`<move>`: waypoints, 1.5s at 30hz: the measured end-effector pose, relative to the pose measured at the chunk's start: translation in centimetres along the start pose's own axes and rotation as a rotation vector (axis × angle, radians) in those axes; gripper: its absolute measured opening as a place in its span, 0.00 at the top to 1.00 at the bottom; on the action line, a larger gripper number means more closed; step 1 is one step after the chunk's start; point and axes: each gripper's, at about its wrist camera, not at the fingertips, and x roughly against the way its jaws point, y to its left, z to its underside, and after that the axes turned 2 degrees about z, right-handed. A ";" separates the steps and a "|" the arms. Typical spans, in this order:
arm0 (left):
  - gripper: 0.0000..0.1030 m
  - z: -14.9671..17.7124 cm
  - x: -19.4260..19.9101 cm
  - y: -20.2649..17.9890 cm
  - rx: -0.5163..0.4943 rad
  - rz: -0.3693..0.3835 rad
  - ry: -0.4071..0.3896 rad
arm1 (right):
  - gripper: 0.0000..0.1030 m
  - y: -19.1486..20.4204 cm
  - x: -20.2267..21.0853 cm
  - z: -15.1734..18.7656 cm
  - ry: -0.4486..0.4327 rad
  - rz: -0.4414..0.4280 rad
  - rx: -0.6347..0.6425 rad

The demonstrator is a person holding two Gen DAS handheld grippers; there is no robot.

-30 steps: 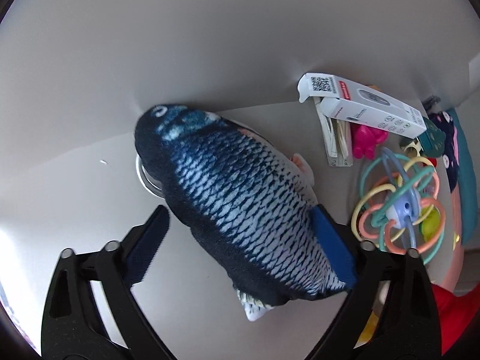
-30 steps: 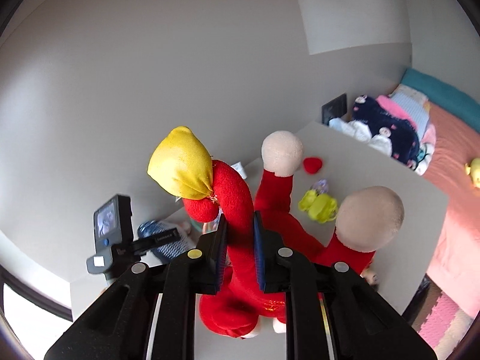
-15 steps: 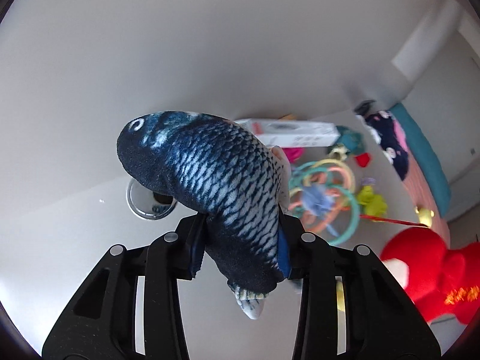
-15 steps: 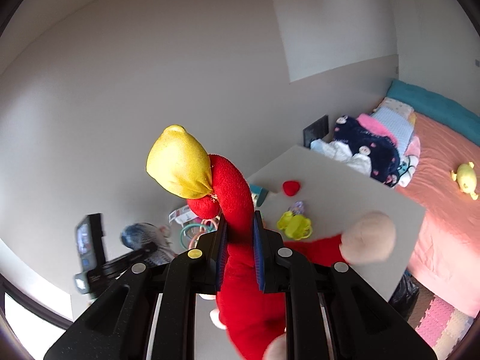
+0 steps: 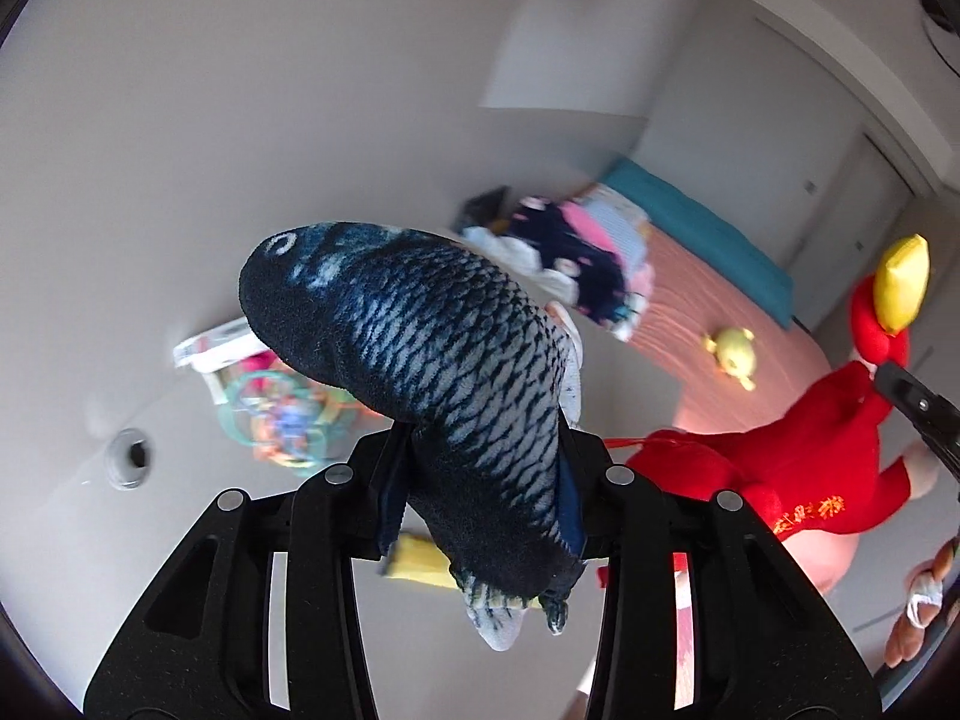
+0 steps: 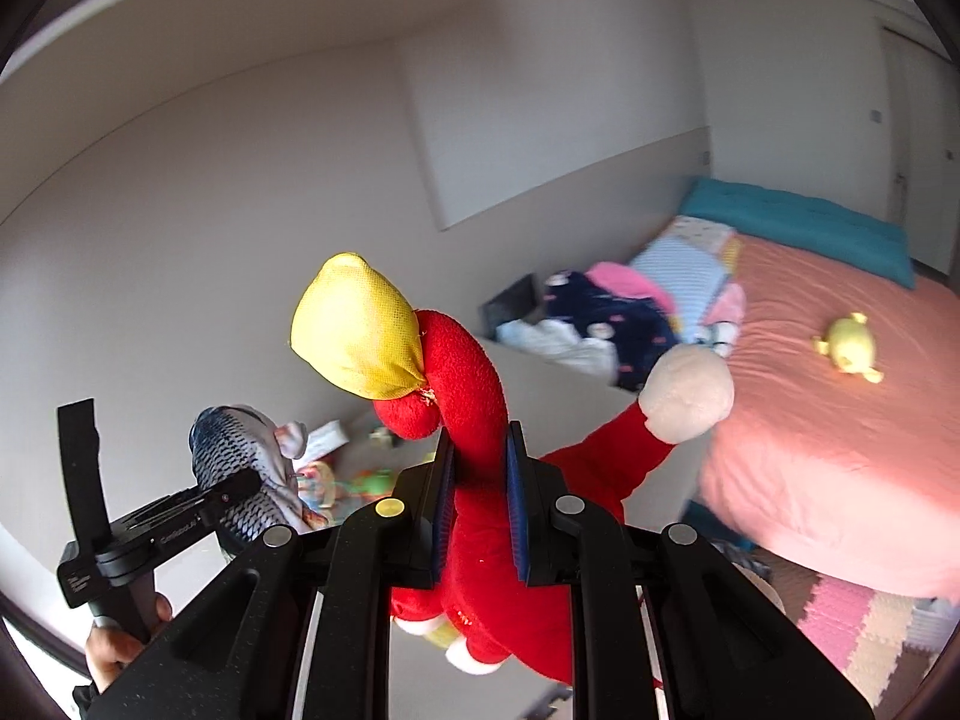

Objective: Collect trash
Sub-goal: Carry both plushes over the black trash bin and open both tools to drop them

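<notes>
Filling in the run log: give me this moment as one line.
left claw: shut on blue scaled plush fish | right claw: shut on red plush doll | both held aloft

Fish plush (image 5: 432, 372): fuzzy cloth, printed scales. Red doll (image 6: 480, 540): soft fleece, yellow woven-mesh sack (image 6: 360, 330). Gripper fingers (image 5: 336, 570): matt black grainy plastic. Bedsheet (image 6: 840, 420): smooth matt cloth.

toy clutter (image 5: 288, 420) crowds the desk (image 5: 72, 516) below; the bed (image 6: 840, 432) is mostly bare.
</notes>
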 end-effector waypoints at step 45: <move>0.06 9.7 -29.7 -26.7 -0.461 0.127 0.508 | 0.29 -31.1 -12.2 9.5 0.269 0.299 -0.189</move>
